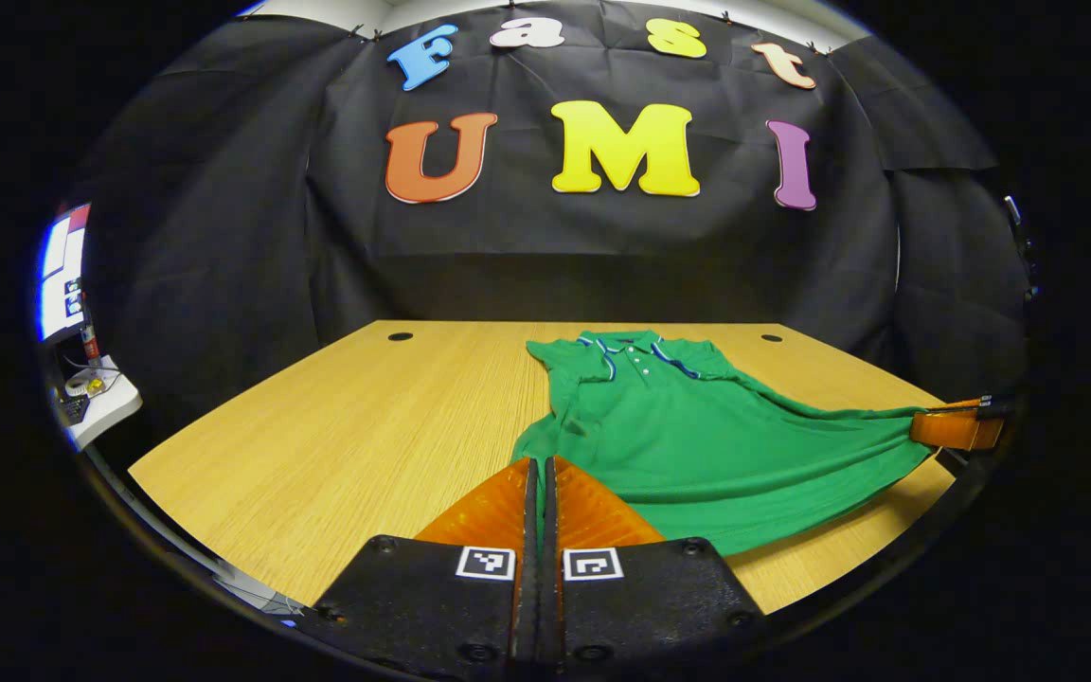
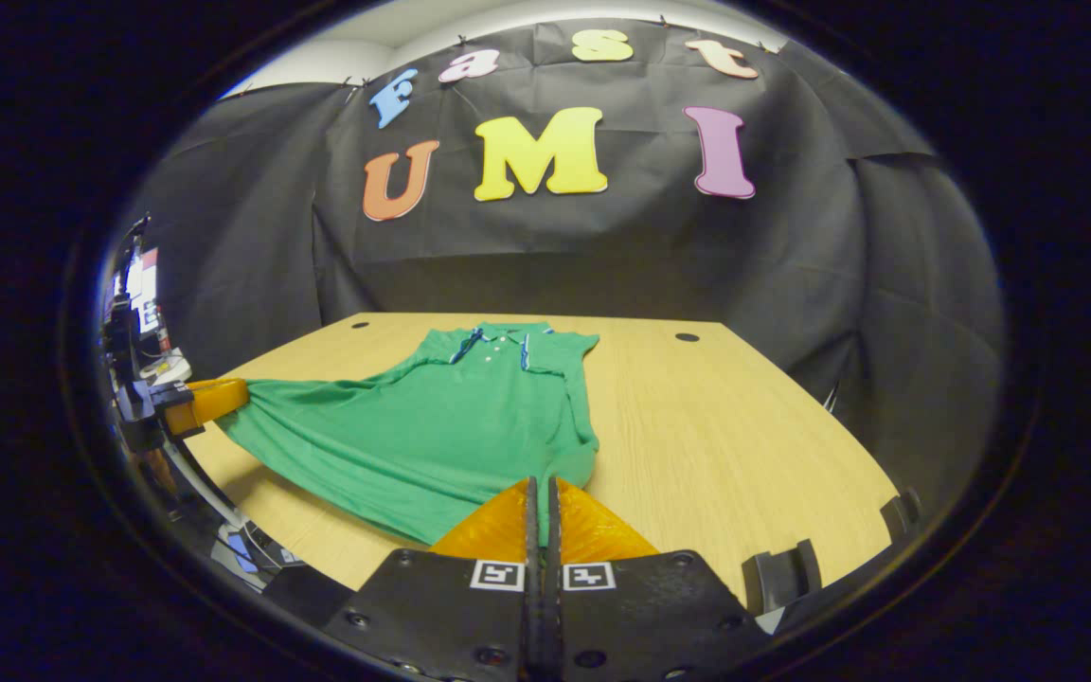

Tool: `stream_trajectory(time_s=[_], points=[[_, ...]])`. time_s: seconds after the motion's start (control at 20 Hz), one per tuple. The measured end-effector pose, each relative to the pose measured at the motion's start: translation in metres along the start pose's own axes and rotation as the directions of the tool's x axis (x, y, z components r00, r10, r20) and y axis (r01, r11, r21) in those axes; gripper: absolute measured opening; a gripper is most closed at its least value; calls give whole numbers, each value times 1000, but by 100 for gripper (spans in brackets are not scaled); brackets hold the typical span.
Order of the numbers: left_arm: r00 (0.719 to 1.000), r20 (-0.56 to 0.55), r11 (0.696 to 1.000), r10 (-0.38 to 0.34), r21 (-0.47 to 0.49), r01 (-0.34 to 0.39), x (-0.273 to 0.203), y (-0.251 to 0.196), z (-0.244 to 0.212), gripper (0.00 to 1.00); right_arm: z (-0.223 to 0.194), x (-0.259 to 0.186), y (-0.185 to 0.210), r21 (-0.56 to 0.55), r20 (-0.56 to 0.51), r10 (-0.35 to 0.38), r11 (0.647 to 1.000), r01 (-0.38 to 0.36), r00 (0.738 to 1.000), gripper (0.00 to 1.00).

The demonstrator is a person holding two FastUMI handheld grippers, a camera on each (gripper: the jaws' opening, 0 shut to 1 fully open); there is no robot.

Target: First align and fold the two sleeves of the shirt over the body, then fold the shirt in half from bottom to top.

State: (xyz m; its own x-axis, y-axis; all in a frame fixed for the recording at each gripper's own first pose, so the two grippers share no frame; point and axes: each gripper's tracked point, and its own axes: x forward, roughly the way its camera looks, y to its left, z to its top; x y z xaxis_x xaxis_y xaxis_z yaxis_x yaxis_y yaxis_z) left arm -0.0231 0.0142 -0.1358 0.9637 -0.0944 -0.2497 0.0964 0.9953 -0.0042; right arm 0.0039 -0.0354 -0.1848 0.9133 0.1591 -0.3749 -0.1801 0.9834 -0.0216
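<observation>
A green polo shirt [image 1: 697, 436] lies on the wooden table [image 1: 366, 417], collar at the far side, both sleeves tucked in over the body. My left gripper [image 1: 540, 461] is shut on the near left hem corner. Off to the right, my right gripper [image 1: 943, 426] pinches the other hem corner. In the right gripper view the shirt [image 2: 451, 417] spreads to the left. There my right gripper [image 2: 540, 481] is shut on its corner, and my left gripper [image 2: 214, 398] holds the far corner. The hem is stretched between them, slightly raised off the table [image 2: 716, 426].
Two dark cable holes [image 1: 400, 336] [image 1: 771, 337] mark the table's far edge. A white shelf with clutter [image 1: 100, 398] and a lit screen [image 1: 62, 275] stand beyond the table's left side. Black holders [image 2: 782, 568] sit off the near right corner.
</observation>
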Motion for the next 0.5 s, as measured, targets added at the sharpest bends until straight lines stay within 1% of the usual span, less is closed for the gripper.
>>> stream_trajectory(time_s=[0.05, 0.15, 0.2, 0.35, 0.4, 0.5], points=[[1000, 17, 1000, 0, 3, 0, 1, 0, 10, 6, 10, 3, -1, 6, 12, 4, 1000, -4, 1000, 3], [999, 46, 1000, 3, 8, -4, 11, 1, 28, 6, 32, 15, -5, 20, 36, 10, 1000, -10, 999, 2], [999, 54, 1000, 5, 12, -6, 18, 2, 36, 6, 44, 21, -6, 25, 48, 14, 1000, -15, 999, 0], [996, 86, 1000, 16, 3, -17, 48, 5, 68, 6, 90, 49, -13, 28, 102, 7, 1000, -10, 995, 0], [995, 101, 1000, 12, -19, -10, 59, 2, 84, 6, 102, 62, -16, 42, 113, 5, 999, -10, 994, 0], [992, 122, 1000, 7, -26, -4, 88, 0, 104, 6, 130, 88, -19, 69, 133, 3, 998, -13, 991, 0]])
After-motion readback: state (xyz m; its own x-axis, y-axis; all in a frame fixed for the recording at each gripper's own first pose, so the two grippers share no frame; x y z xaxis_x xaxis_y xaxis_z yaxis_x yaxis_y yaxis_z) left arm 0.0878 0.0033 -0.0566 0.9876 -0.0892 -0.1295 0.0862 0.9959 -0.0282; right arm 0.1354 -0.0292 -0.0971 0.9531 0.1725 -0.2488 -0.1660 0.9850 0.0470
